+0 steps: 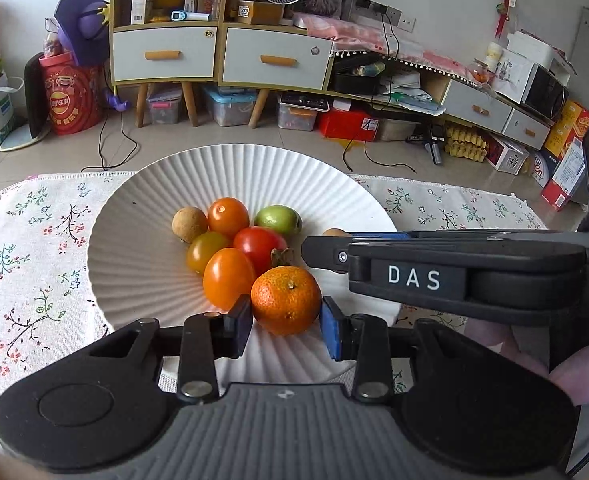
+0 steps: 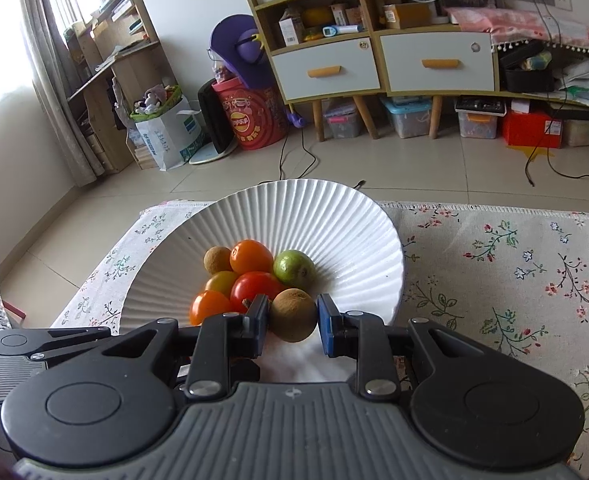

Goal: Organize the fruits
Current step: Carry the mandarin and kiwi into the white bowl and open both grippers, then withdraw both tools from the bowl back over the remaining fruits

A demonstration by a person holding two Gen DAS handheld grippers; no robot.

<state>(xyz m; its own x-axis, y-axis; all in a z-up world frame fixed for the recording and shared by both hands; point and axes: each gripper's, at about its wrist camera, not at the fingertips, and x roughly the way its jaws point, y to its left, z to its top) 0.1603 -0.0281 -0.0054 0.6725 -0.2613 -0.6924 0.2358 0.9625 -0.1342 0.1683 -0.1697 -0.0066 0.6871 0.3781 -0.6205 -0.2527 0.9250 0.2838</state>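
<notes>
Both handheld grippers are nosed down over the white ribbed ceramic plate [image 1: 142, 216], so that's my landmark. Left gripper [image 1: 286, 326] tilts down at the plate's near edge with its blue pads pinching a small orange mandarin with a pitted skin [image 1: 285, 300], one pad touching each side. Right gripper [image 2: 293, 323] reaches in over the plate's near right side, and in the left wrist view it lies sideways across the plate, with white lettering "DAS" on its black body. Its pads are clamped onto a round brown fuzzy fruit [image 2: 293, 314].

Sitting in the middle of the plate: a red cherry tomato [image 1: 259, 245], a few orange ones, a green round fruit [image 1: 278, 219] toward the far side and a tan round fruit [image 1: 189, 224] on the far left.

Beyond the plate on the floor stands a red drum-shaped tub [image 1: 70, 96]; its logo has writing I can't read. A flowered white tablecloth [image 1: 26, 240] lies under the plate.
</notes>
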